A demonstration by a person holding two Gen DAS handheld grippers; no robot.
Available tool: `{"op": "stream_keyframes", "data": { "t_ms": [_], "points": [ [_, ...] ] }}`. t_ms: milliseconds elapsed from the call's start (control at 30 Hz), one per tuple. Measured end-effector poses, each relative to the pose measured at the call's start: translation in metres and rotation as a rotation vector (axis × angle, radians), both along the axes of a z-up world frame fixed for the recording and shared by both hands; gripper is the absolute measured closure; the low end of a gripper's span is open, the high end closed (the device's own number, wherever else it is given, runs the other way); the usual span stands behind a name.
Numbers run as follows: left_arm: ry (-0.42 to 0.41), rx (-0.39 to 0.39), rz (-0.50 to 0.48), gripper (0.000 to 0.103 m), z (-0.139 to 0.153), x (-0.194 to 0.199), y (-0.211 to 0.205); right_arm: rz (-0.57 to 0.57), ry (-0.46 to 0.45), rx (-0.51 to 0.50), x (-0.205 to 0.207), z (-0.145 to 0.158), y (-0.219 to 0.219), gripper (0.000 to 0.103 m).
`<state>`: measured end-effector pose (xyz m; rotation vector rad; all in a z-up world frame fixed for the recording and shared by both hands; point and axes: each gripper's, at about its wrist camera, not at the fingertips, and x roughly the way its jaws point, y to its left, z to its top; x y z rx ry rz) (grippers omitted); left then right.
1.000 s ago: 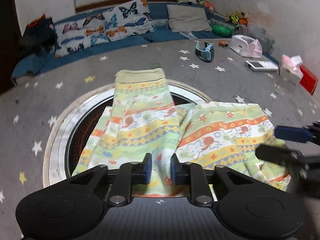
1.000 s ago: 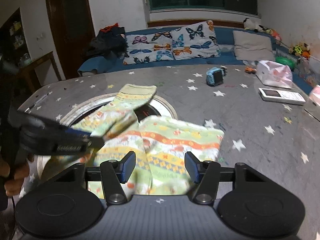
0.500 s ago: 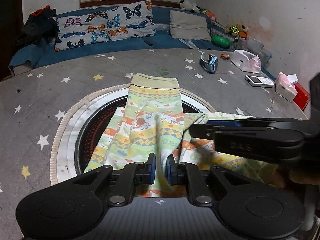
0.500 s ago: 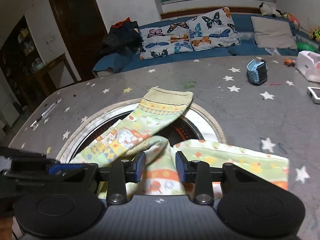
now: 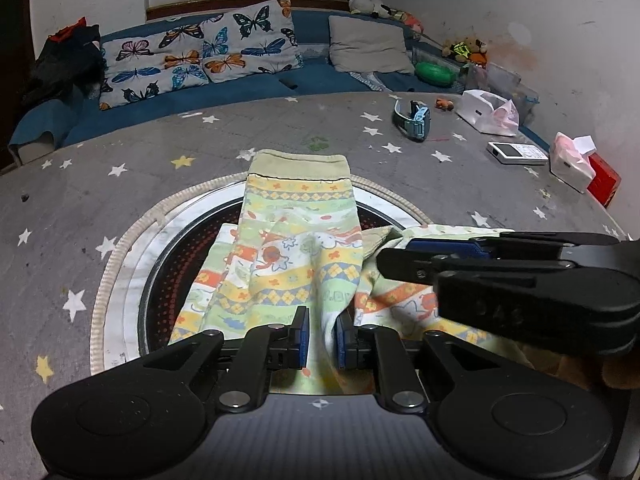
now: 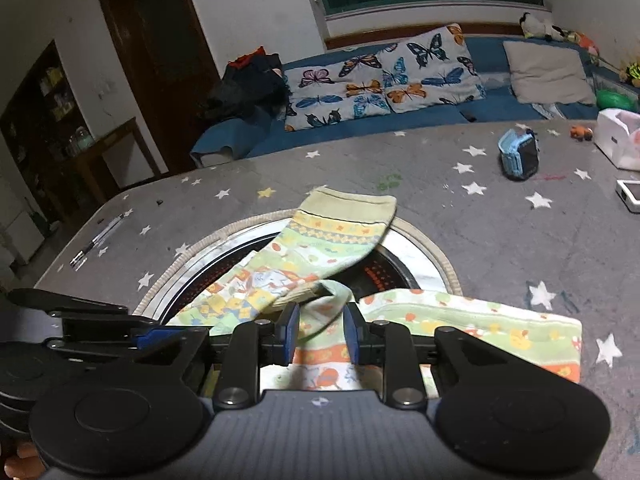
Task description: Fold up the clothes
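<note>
Child's pants [image 5: 296, 240] in green, yellow and orange stripes lie on the grey star-print table. One leg points away over the round inset, its cuff [image 6: 352, 204] at the far end. The other leg [image 6: 480, 320] runs to the right. My left gripper [image 5: 322, 336] is shut on the near edge of the cloth, a narrow fold pinched between its blue pads. My right gripper [image 6: 322, 332] is closed around a raised fold near the crotch, which fills the gap between its pads. It reaches in from the right in the left wrist view [image 5: 384, 260], close beside the left gripper [image 6: 180, 334].
A round metal-rimmed stove inset [image 5: 132, 248] sits under the pants. At the far right lie a blue watch [image 5: 414, 120], a white bag [image 5: 488, 114], a white device [image 5: 516, 153], a tissue pack [image 5: 568, 160] and a red box [image 5: 604, 180]. Pens [image 6: 96, 240] lie at the left edge.
My right gripper swung in from the right over the pants and its jaws narrowed onto a fold. The left jaws also tightened on the near edge of the cloth.
</note>
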<state>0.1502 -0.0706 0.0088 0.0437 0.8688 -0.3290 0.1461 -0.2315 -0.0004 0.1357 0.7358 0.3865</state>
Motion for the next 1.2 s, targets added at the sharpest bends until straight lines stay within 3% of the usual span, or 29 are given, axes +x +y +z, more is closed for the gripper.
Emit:
{"op": "stream_keyframes", "data": {
  "t_ms": [100, 233, 333, 433, 767, 900, 967, 1033, 1200],
  "points": [
    [-0.007, 0.015, -0.003, 0.088, 0.000, 0.002, -0.003, -0.002, -0.001, -0.040, 0.009, -0.005, 0.008, 0.079],
    [-0.008, 0.013, 0.004, 0.089, 0.000, 0.007, -0.002, -0.018, 0.032, -0.016, 0.020, -0.016, 0.006, 0.080],
    [-0.008, -0.006, 0.023, 0.090, 0.000, 0.008, 0.002, -0.018, 0.039, 0.016, 0.020, -0.017, 0.002, 0.089],
    [-0.012, -0.026, 0.043, 0.096, 0.002, 0.007, 0.008, -0.026, 0.014, 0.026, 0.014, -0.011, -0.003, 0.099],
    [-0.085, -0.062, 0.158, 0.099, 0.032, -0.028, 0.053, -0.087, -0.070, 0.046, -0.019, 0.026, -0.033, 0.101],
    [-0.104, -0.066, 0.183, 0.099, 0.036, -0.036, 0.063, -0.058, -0.052, 0.026, -0.019, 0.022, -0.023, 0.093],
    [-0.108, -0.062, 0.190, 0.099, 0.036, -0.039, 0.068, -0.049, -0.041, 0.031, -0.015, 0.018, -0.016, 0.083],
    [-0.109, -0.062, 0.198, 0.099, 0.035, -0.041, 0.074, -0.048, -0.030, 0.033, -0.008, 0.012, -0.008, 0.062],
    [-0.101, -0.075, 0.221, 0.099, 0.031, -0.045, 0.088, -0.046, 0.003, 0.049, 0.007, -0.004, 0.007, 0.064]
  ]
}}
